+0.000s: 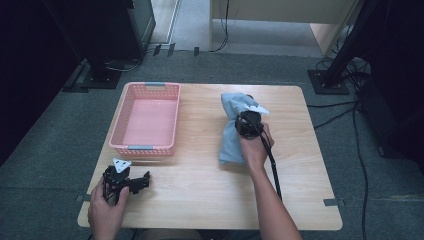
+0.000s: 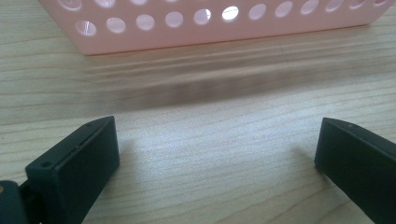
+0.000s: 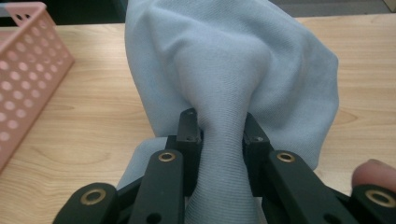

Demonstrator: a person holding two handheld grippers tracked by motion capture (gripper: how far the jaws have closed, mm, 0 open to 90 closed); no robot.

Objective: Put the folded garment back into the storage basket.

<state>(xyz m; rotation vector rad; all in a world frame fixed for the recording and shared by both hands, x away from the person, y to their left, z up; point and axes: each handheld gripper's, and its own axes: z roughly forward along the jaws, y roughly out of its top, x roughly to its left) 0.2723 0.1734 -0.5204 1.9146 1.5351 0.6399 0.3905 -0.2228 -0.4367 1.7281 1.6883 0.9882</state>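
- Two grippers are in use, one in each of the person's hands. In the high view the left gripper (image 1: 142, 181) sits at the lower left of the frame, on the near edge of the table (image 1: 200, 200), and the right gripper (image 1: 246, 119) is right of centre.
- The left gripper's jaws stand wide apart with bare wood between them; in the left gripper view they rise from the two bottom corners and grip nothing.
- The right gripper's jaws are clamped tight on one light blue cloth (image 3: 224, 70); in the right gripper view a gathered neck of the fabric is pinched between them, and the rest billows above and to both sides.
- In the high view the one cloth (image 1: 231, 135) lies right of centre on the table, a long bunched shape running from beside the person's right hand (image 1: 254, 147) up toward the far edge.
- One pink basket (image 1: 149, 120) with perforated walls sits at the upper left of the table, well apart from the cloth; it holds nothing visible. Its near wall (image 2: 210, 23) fills the top of the left gripper view, just beyond the open jaws.
- Nothing lies on the wood between cloth and basket.
- Beyond the table, dark stands and cables rest on grey carpet at the upper corners of the frame.
- No readable writing or brand mark shows anywhere.
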